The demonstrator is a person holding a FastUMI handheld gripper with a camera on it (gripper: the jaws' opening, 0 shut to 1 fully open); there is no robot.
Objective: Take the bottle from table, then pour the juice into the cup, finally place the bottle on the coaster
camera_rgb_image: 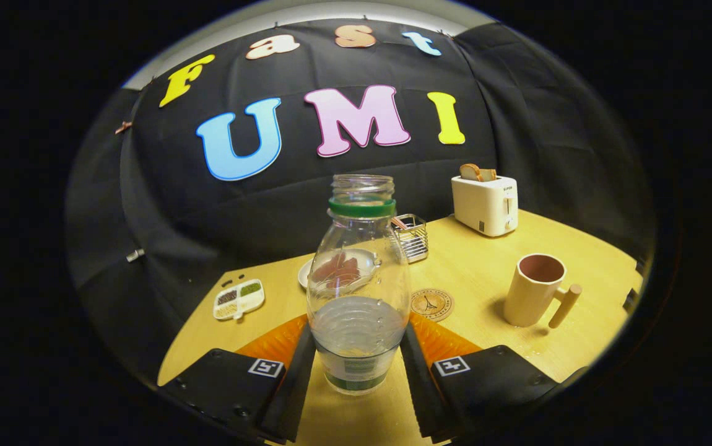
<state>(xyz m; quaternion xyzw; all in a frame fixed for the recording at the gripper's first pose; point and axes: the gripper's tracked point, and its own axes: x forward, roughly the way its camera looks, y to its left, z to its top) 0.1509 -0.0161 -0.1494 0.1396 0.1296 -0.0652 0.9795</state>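
Gripper (358, 362) has both fingers pressed against the lower body of the bottle (358, 291), one each side, so it's clamped on it. Low grip probably keeps the weight under control and leaves the open mouth free for the pour. Bottle is upright, cap off, green ring at the neck, clear liquid filling roughly the lower third. Can't tell if its base sits on the desk (486, 260) or is just lifted; the bottom is tucked between the fingers. Whole scene is tilted, so the gripper looks rolled a bit. Cup (534, 290), cream with a wooden handle, stands well off to the right, beyond the fingers, mouth up; can't see any liquid inside from this angle. Coaster (431, 303) lies flat just right of the bottle, between it and the cup, so a short hop for the final set-down. Behind the bottle a plate (306, 272) with something reddish, distorted through the plastic. Also a wire basket (412, 238), toaster (486, 203) with bread, compartment tray (239, 299) at left.
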